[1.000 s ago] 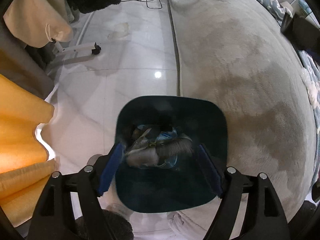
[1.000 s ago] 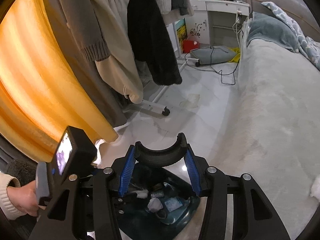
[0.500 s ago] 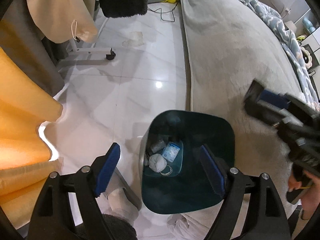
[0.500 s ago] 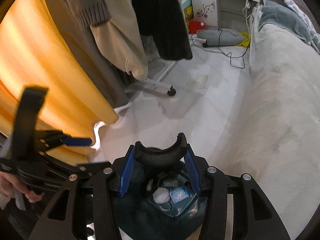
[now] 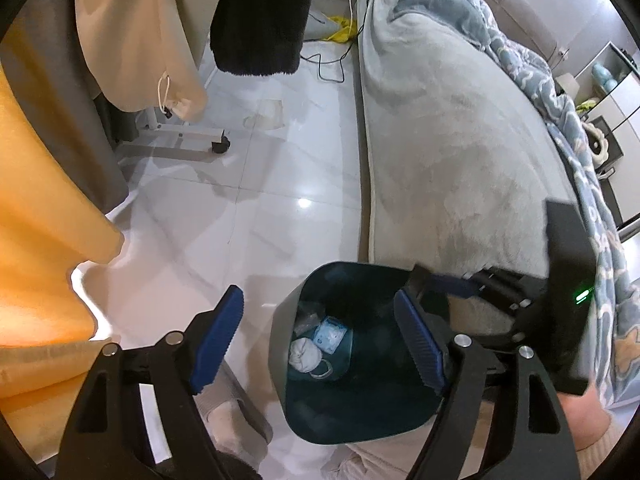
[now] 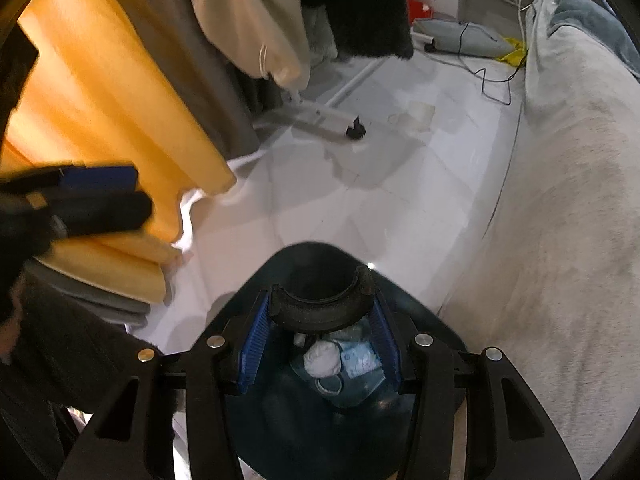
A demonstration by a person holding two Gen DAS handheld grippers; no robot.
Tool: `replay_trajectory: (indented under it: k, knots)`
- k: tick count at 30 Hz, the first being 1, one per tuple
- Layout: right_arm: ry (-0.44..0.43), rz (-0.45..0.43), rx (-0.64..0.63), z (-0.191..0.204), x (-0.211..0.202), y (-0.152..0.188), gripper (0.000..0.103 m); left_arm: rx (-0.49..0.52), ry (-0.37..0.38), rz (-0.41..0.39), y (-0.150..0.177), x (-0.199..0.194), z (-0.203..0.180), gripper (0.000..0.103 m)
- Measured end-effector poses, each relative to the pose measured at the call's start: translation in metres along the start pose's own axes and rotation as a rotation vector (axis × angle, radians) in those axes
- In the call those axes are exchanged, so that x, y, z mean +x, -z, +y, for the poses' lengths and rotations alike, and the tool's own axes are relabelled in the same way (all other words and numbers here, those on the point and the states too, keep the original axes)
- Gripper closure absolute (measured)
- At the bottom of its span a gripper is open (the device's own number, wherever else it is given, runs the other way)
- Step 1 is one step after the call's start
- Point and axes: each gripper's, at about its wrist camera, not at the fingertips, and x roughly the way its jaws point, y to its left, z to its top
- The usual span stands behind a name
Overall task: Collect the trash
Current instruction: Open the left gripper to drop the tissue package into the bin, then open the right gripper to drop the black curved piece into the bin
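A dark teal bin stands on the white floor beside the bed. Inside it lie a crumpled white tissue, a blue-and-white packet and a mask loop. My left gripper hangs above the bin's left rim, its jaws closing with nothing between them. My right gripper is shut on a black curved piece and holds it right over the bin, above the tissue. The right gripper's body also shows at the right of the left wrist view.
A bed with a grey blanket borders the bin on the right. An orange curtain and hanging clothes on a wheeled rack fill the left. Cables lie on the far floor. A person's socked foot is beside the bin.
A blurred piece between the left jaws a second ago is gone; that gripper has drawn up and to the left. The right gripper has sunk toward the bin with the black piece.
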Motion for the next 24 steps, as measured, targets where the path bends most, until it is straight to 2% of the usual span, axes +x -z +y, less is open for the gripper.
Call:
replay_trajectory:
  k: [7,14,21,24]
  knots:
    - [0.017,0.083,-0.033,0.007,0.017,0.010,0.053,-0.002,0.045,-0.061,-0.005,-0.015,-0.006,0.029]
    - [0.043,0.141,-0.046,0.010,0.018,0.020,0.053,0.074,0.036,-0.167,-0.008,-0.036,-0.025,0.034]
    - [0.081,0.179,-0.049,0.009,0.008,0.035,0.035,0.094,0.084,-0.267,-0.016,-0.058,-0.049,0.035]
    - [0.085,0.171,-0.036,0.005,0.000,0.041,0.033,0.114,0.110,-0.300,-0.017,-0.063,-0.063,0.035]
